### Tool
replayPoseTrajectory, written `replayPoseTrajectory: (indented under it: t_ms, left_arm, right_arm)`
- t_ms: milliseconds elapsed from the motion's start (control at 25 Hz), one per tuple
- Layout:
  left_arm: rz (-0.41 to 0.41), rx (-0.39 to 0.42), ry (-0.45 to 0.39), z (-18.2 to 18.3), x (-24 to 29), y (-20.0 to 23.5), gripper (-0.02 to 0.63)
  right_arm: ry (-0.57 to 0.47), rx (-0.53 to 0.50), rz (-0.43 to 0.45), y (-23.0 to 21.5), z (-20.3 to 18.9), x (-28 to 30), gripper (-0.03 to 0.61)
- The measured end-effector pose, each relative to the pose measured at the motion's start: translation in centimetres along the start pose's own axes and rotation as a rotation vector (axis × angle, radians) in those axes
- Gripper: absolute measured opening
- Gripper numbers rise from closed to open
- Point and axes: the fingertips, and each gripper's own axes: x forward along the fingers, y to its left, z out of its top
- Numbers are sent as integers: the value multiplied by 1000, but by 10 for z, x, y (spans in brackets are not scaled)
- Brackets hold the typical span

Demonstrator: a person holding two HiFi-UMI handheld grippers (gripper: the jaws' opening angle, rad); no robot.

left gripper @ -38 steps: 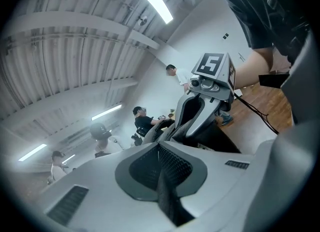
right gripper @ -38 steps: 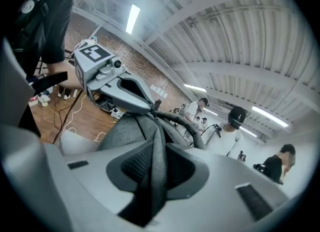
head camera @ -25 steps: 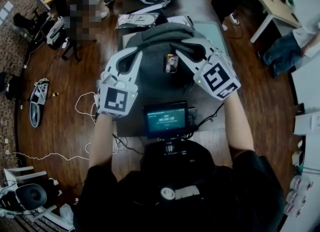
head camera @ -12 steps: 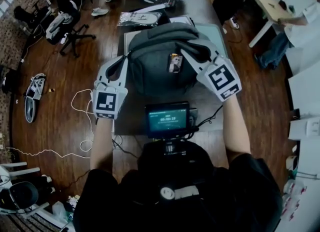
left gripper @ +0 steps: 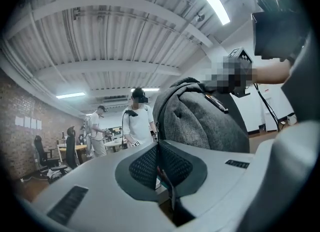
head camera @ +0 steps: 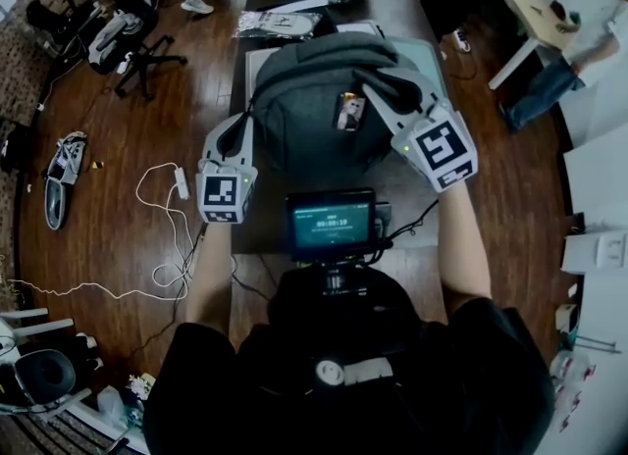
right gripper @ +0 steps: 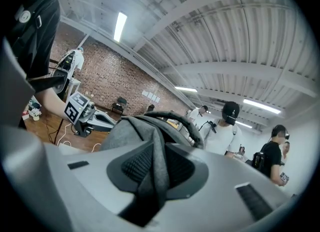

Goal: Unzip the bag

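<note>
Grey bag point(head camera: 314, 100) at surface point(head camera: 260, 237) centre, left hand-held gripper point(head camera: 247, 122) closed on thin zip pull point(left gripper: 168, 188) at bag's left side, right hand-held gripper point(head camera: 378, 80) clamping fabric fold point(right gripper: 155, 171).

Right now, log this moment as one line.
left gripper: shut on thin cord | right gripper: shut on bag fabric | bag: upright

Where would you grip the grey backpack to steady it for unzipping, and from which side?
Pinch the loose fold of fabric high on the right side of the backpack, coming in level from the right, as the right gripper does. The fold stands up thin enough to fit between the jaws; the rounded body gives nothing to close on.
</note>
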Motion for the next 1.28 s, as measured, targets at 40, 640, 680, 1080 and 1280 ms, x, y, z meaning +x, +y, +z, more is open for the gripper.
replayPoseTrajectory:
  t_ms: [40, 640, 680, 1080, 1280]
  left_arm:
    - [0, 11, -1, 0, -1, -1, 6]
    - [-32, 46, 51, -54, 3, -9, 6]
    - [-27, 43, 62, -64, 2, -12, 6]
    - [-59, -6, 183, -137, -5, -47, 7]
    - [-58, -42, 220, -155, -1, -49, 8]
  right_arm:
    - [2, 1, 0, 0, -1, -1, 89]
    - [16, -7, 0, 2, -8, 0, 89]
    - [15, -6, -2, 1, -9, 0, 89]
    - [5, 6, 16, 6, -6, -9, 89]
    - [8, 2, 22, 11, -6, -6, 89]
